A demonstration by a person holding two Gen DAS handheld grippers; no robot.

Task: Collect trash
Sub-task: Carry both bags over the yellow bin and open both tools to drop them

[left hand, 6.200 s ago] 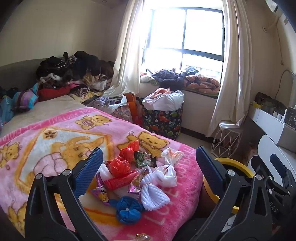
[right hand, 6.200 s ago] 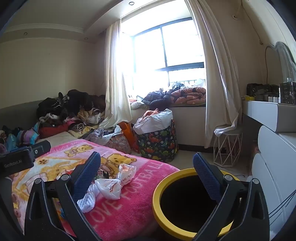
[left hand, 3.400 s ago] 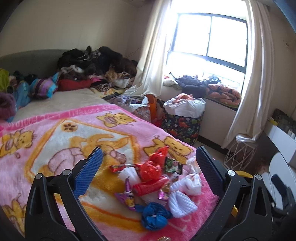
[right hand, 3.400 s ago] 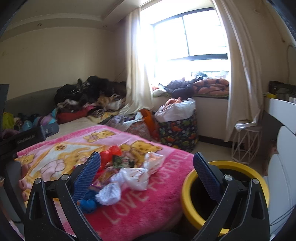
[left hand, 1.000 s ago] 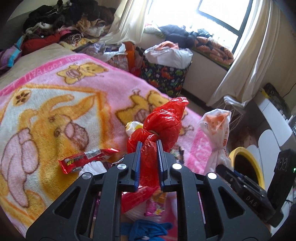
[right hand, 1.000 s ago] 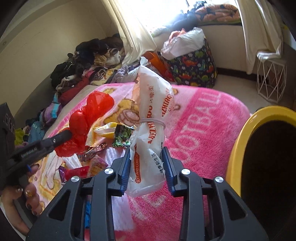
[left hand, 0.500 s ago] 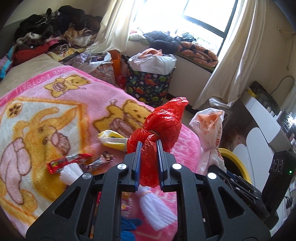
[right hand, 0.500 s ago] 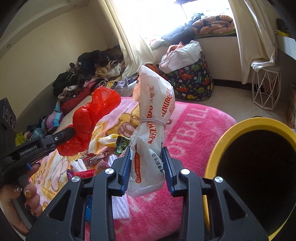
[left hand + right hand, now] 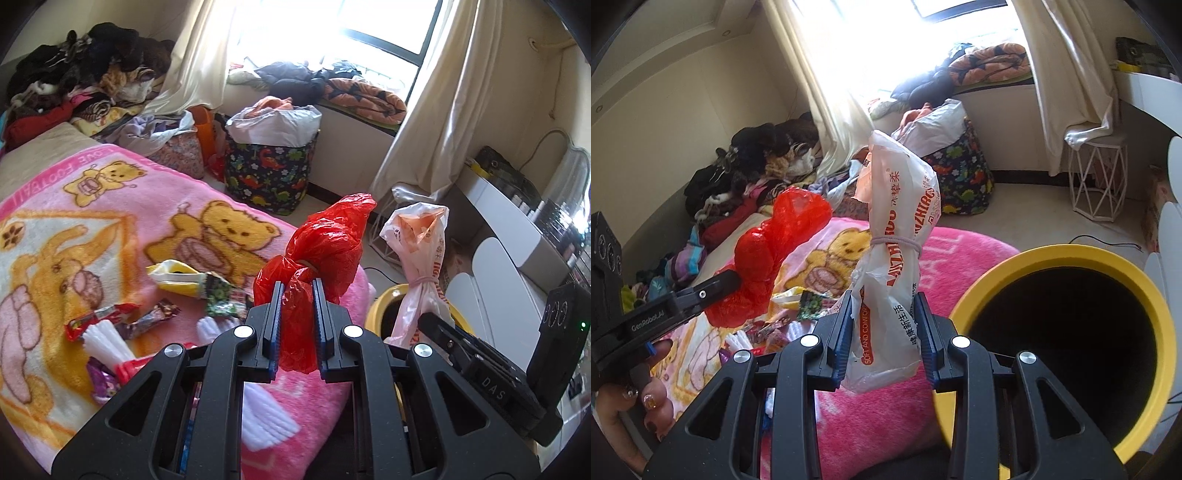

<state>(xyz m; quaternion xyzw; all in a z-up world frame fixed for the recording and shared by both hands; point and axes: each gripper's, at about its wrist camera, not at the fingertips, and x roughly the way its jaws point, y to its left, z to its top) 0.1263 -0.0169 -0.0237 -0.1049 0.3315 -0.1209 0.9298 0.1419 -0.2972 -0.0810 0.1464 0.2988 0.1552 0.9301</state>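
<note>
My left gripper [image 9: 295, 295] is shut on a knotted red plastic bag [image 9: 325, 243], held up above the pink bear blanket [image 9: 110, 206]. The right gripper [image 9: 884, 306] is shut on a white printed plastic bag [image 9: 901, 221] tied with a hair band. Beside it, lower right, stands a yellow-rimmed bin [image 9: 1067, 258] with a dark inside; a slice of the bin [image 9: 384, 302] shows behind the white bag [image 9: 417, 251] in the left wrist view. The red bag [image 9: 775, 243] and left gripper appear at the left of the right wrist view. Several wrappers [image 9: 162, 314] lie on the blanket.
A dinosaur-print basket [image 9: 269, 173] stuffed with a white bag stands on the floor by the window. Clothes [image 9: 85, 74] pile at the bed's far end. A white wire stool [image 9: 1097, 177] and white drawers [image 9: 509, 266] are at the right. A hand [image 9: 639, 402] holds the left gripper.
Both grippers have lifted and swung right toward the yellow bin, each keeping its bag. The bin's opening now fills more of the right wrist view.
</note>
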